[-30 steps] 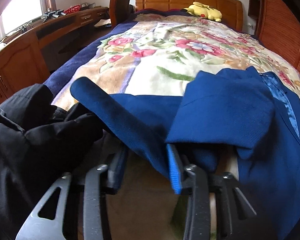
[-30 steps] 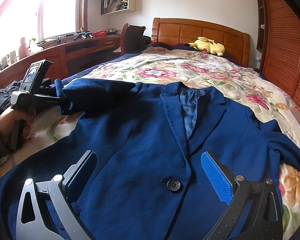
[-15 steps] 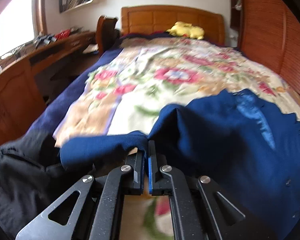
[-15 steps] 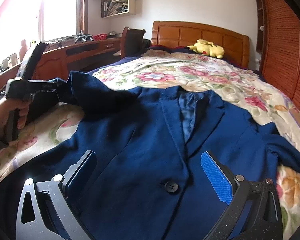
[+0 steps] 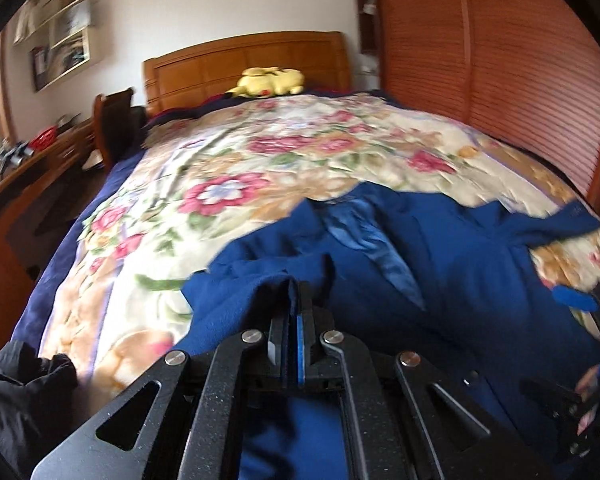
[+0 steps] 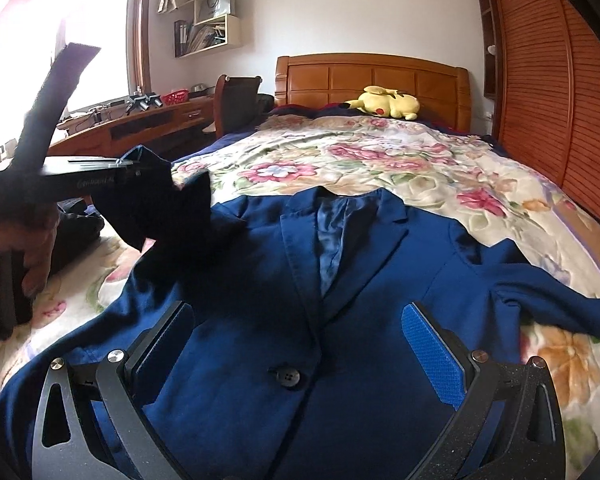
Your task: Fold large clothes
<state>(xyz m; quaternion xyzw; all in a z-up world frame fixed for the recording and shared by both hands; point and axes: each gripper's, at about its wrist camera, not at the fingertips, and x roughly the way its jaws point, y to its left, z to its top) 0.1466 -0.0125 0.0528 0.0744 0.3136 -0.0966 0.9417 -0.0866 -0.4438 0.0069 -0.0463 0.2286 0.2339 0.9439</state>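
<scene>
Left tool (image 5: 291, 316) has just pinched the sleeve (image 6: 168, 208) of the blue jacket (image 6: 284, 320) and lifted it off the bed (image 6: 380, 160), starting the inward fold. Right tool (image 6: 300, 344) hovers spread above the jacket's button (image 6: 286, 377).

Only one print found: small white lettering on side of left gripper (image 6: 136, 168) body, seen in right wrist view, up-left of the right fingers (image 6: 432, 350). Too blurred to read. Nothing else legible.
</scene>
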